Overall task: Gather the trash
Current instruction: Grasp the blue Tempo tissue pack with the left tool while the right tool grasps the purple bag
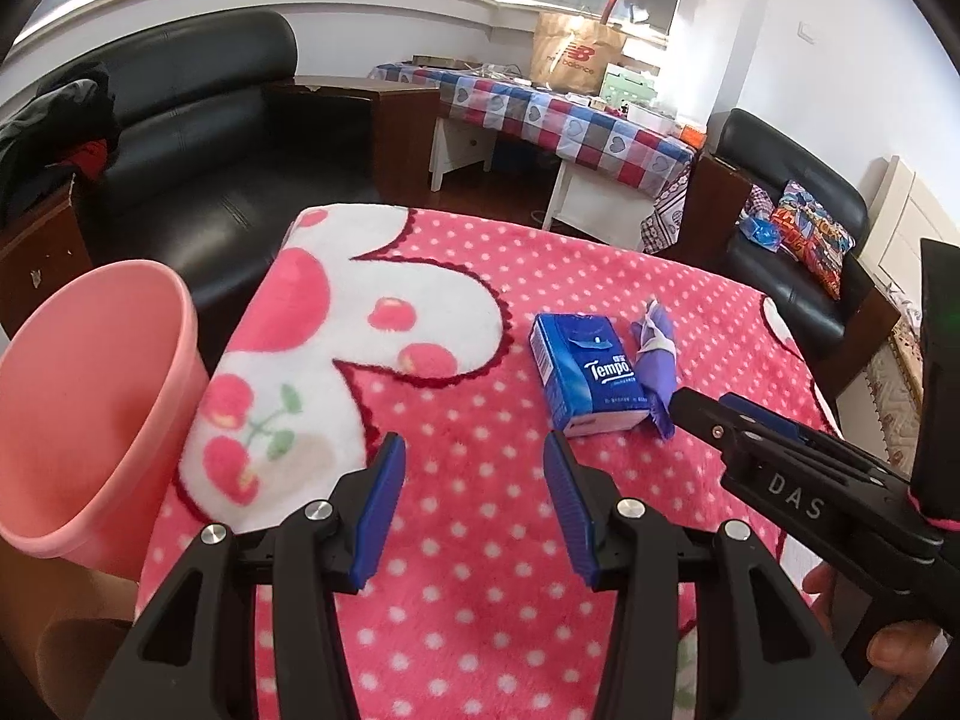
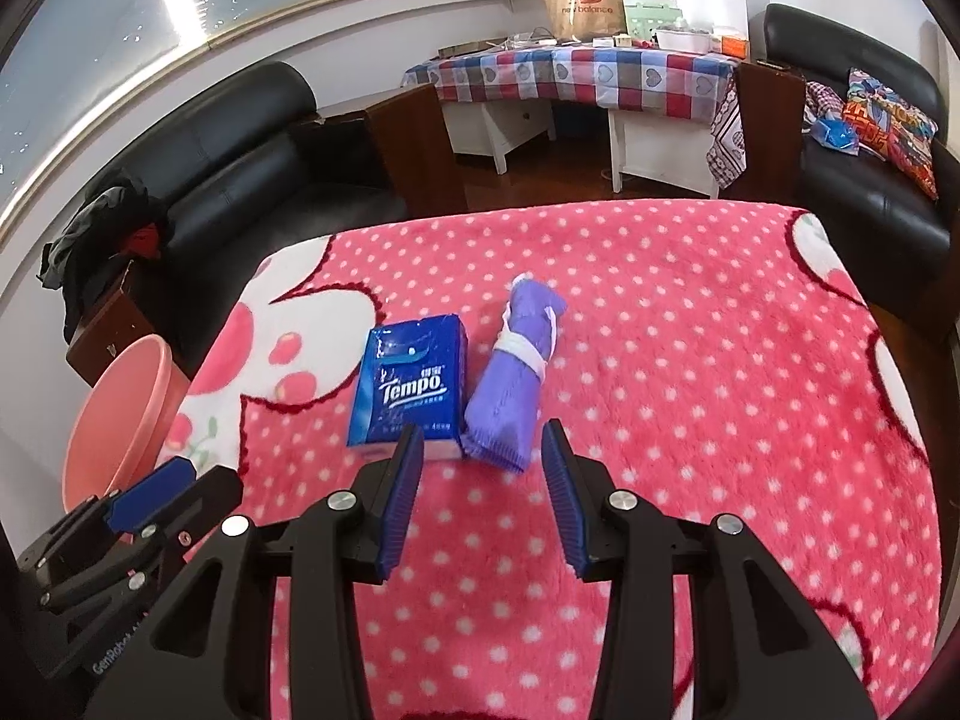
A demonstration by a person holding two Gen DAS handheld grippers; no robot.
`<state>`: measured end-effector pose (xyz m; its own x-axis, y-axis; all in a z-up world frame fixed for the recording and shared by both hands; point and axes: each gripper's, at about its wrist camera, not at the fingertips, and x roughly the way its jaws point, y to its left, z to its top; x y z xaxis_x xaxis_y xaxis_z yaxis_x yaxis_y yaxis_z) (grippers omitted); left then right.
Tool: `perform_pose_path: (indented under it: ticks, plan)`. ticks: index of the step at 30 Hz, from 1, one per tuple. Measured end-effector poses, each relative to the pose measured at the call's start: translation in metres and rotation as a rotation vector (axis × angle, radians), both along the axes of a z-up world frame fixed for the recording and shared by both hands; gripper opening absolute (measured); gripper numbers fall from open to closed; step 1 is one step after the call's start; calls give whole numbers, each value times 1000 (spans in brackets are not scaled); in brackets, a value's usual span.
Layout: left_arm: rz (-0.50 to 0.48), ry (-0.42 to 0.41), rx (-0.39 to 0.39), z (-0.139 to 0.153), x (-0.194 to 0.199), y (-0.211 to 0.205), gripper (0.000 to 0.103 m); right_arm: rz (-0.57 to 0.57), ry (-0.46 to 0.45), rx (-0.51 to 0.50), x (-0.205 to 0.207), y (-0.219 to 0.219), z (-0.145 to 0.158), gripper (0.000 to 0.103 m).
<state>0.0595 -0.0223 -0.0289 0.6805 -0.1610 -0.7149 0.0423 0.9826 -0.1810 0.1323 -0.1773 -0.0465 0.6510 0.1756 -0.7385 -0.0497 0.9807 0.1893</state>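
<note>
— Trash first: where does it lie?
— Two pieces rest near the middle of the desk, on its pink fleece blanket with white dots (image 2: 690, 360). One is a blue rectangular Tempo tissue pack (image 2: 409, 387), the other a purple rolled plastic bag tied with a white band (image 2: 510, 387). They lie side by side, just about touching along their long edges, the tissue pack to the left.
— And the bin?
— A pink round plastic bin (image 1: 90, 408) stands off the left edge of the desk, its open mouth tilted toward the left wrist camera.
— What is the right hand-held gripper (image 2: 480, 450) doing?
— It is released, its blue-padded fingers spread wide and holding nothing. The near end of the purple bag sits just ahead of the gap between the fingertips, and the left fingertip overlaps the tissue pack's near corner in that view. Whether anything touches, I cannot tell.
— The left hand-held gripper (image 1: 474, 456)?
— Also released and empty, over bare blanket, nearer the camera than the tissue pack, between the bin and the trash.
— Anything behind?
— A black leather sofa (image 1: 198, 120) beyond the desk.
</note>
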Motion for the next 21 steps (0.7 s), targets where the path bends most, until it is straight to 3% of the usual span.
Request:
perform_pose_path:
  ticks: [12,20,21]
  plan:
    - [-34,31,-128,-11,23,-6,53,-25,20,24,20,-9,-8,42]
    - [-33,50,-115,-18,33,-11,53,-17,26,56,33,-7,-23,41]
    - [-32,52,-114,-18,34,-11,53,-15,25,52,33,-8,-24,29]
